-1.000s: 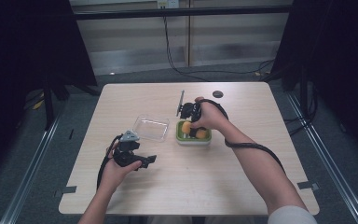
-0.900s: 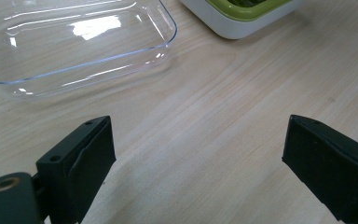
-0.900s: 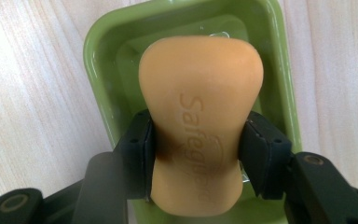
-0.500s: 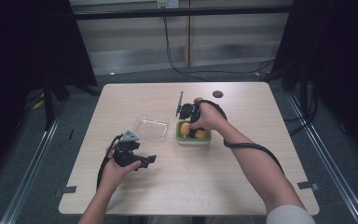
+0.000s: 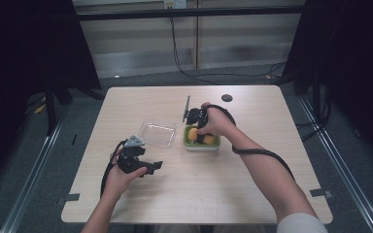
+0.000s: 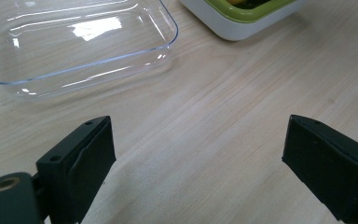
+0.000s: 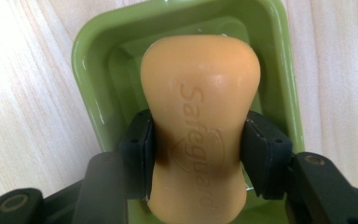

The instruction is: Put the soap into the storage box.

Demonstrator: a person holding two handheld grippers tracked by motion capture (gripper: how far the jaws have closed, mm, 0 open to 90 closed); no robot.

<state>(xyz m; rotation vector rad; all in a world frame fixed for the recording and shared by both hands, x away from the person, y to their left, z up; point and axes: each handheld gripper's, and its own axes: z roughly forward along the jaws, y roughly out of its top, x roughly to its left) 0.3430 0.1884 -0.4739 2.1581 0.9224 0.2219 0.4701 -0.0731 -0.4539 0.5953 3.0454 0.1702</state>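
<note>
An orange soap bar (image 7: 200,93) stamped "Safeguard" is pinched at its waist between the pads of my right gripper (image 7: 198,158), which is shut on it. The bar hangs inside a green soap dish (image 7: 86,56) with a white base (image 5: 201,145), near the table's middle. In the high view the right gripper (image 5: 197,130) points down into that dish. A clear plastic lid (image 5: 158,133) lies just left of the dish. My left gripper (image 5: 154,166) rests low over the table in front of the lid (image 6: 74,42), jaws wide open around bare wood (image 6: 200,158).
A small black disc (image 5: 227,97) lies near the table's far edge. The right gripper's cable (image 5: 267,154) trails along the forearm. Bare wood spreads across the table's front (image 5: 209,194) and right side. Dark curtains and floor rails surround the table.
</note>
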